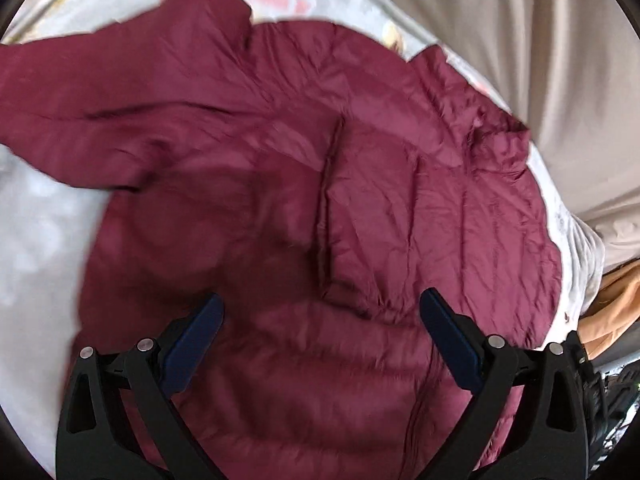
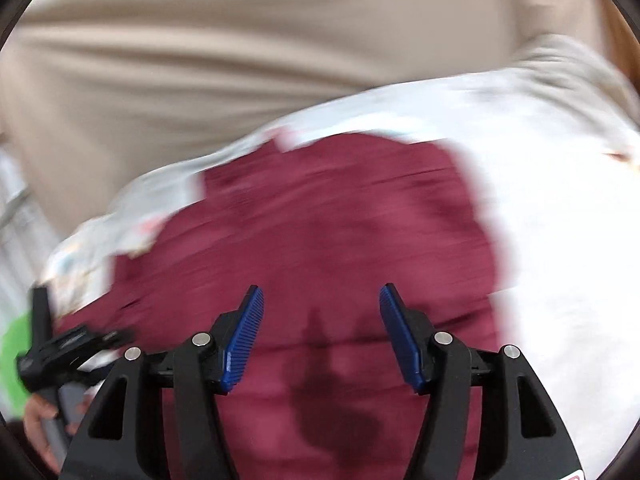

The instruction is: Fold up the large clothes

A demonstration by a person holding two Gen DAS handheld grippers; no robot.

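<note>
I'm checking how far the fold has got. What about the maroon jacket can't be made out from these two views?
- Left wrist view: the jacket has its lower hem hidden behind the left gripper, and its far sleeve is blurred and cut off by the lens edge.
- Right wrist view: motion blur smears the jacket; seams and folds are unreadable, and the right gripper hides its near part.
</note>
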